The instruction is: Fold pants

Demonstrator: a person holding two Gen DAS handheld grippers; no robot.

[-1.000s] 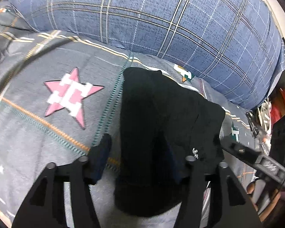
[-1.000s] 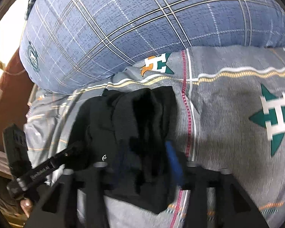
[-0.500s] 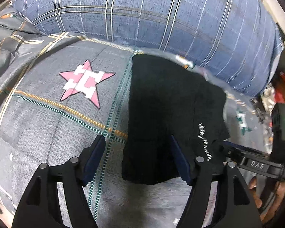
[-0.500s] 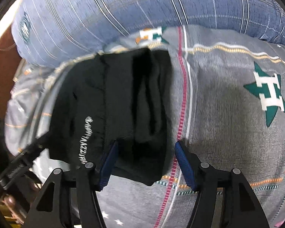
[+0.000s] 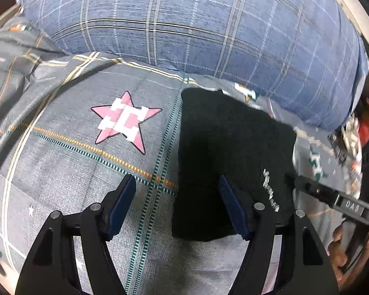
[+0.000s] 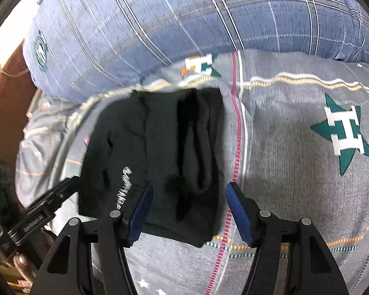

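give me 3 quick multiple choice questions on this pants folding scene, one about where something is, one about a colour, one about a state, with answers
1. Where do the folded pants lie?
A. on the grey bedspread, in front of the blue plaid pillow
B. on top of the pillow
C. on a wooden floor

2. What colour is the star seen from the left wrist?
A. green
B. pink
C. yellow

3. How do the left gripper and right gripper stand?
A. both shut on the pants
B. one open, one shut
C. both open, holding nothing

Answers:
1 A, the black bundle rests on the grey spread below the pillow.
2 B, pink with a white letter.
3 C, blue pads are wide apart in both views.
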